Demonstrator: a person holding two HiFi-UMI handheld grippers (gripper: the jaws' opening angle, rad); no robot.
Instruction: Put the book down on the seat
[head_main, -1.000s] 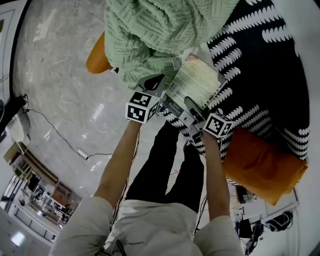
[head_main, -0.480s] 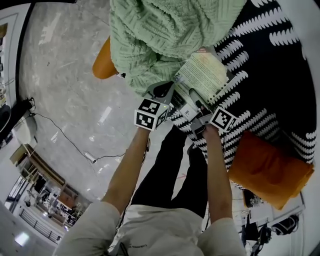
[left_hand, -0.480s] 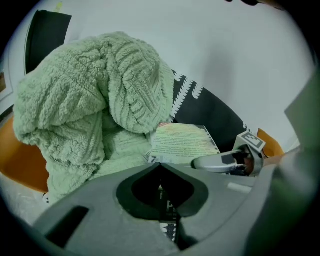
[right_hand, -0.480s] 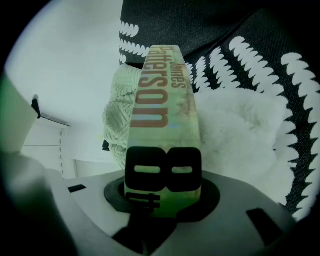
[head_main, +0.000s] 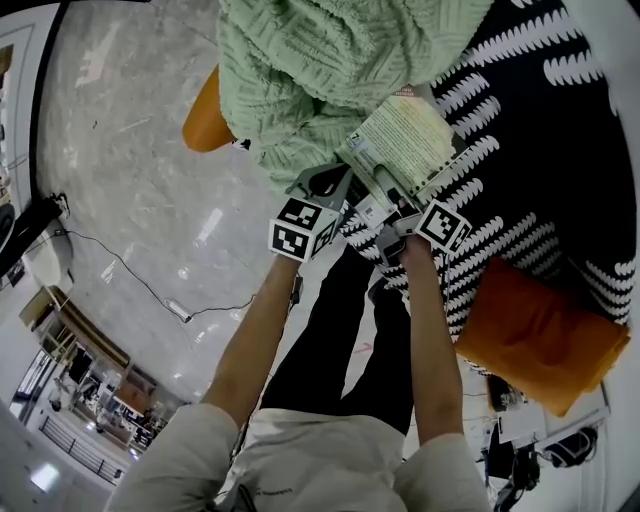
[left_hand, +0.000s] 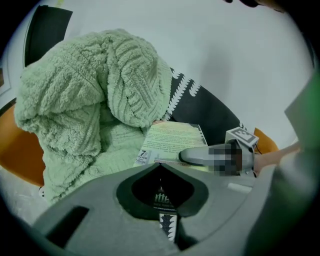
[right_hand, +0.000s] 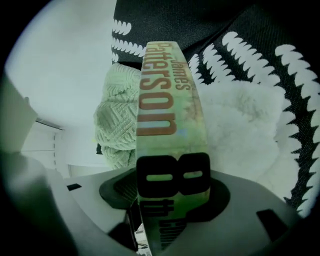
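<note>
Since a second ago the book (head_main: 405, 140) has slid up beside the blanket (head_main: 320, 70) and lies on the seat (head_main: 545, 150). At its corner the left gripper (head_main: 330, 182) has its jaws together on nothing. The jaws of the right gripper (head_main: 390, 195) have just been opening round the spine, so I'd draw it straight back without dragging the book.

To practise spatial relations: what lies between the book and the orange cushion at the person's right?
Black cloth with white marks spans from book to cushion, seen in the head view.
</note>
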